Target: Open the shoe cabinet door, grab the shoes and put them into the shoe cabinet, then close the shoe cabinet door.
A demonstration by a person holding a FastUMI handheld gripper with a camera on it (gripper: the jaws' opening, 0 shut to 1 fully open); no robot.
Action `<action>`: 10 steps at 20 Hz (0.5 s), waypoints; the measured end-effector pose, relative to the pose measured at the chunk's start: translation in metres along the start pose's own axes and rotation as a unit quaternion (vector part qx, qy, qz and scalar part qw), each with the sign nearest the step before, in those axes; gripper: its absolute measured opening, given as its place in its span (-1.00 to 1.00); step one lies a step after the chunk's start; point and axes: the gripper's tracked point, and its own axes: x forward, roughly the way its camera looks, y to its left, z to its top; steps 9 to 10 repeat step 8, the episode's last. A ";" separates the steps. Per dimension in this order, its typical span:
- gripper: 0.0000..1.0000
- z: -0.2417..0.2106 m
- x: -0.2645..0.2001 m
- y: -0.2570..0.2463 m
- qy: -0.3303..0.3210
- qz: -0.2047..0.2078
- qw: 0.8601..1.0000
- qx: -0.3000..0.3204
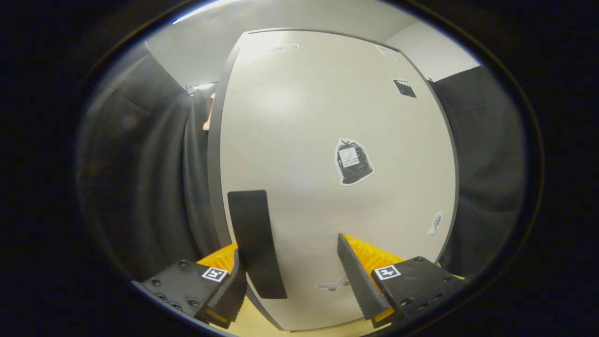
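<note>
The shoe cabinet door (pixel 327 140) is seen close ahead of the gripper (pixel 290 281), whose fingers are spread apart. The handle (pixel 256 243) is set upright near the door's left edge, just beside the left finger (pixel 224 292) and to its right; contact cannot be told. The right finger (pixel 360 281) is placed well right of the handle. A sticker (pixel 353 161) is fixed on the door, farther up and right. Cloth (pixel 154 187) hangs to the left, behind the door.

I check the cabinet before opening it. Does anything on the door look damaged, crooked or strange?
Nothing stands out. The shoe cabinet door is shut and unmarked apart from a few stickers. Its black handle looks intact, between the gripper's open jaws, near one finger.
</note>
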 end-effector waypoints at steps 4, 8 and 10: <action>0.94 0.001 -0.002 0.001 -0.002 0.006 1.000 -0.001; 0.94 -0.001 0.002 0.001 -0.001 0.007 1.000 0.000; 0.94 -0.001 0.002 0.001 -0.001 0.007 1.000 0.000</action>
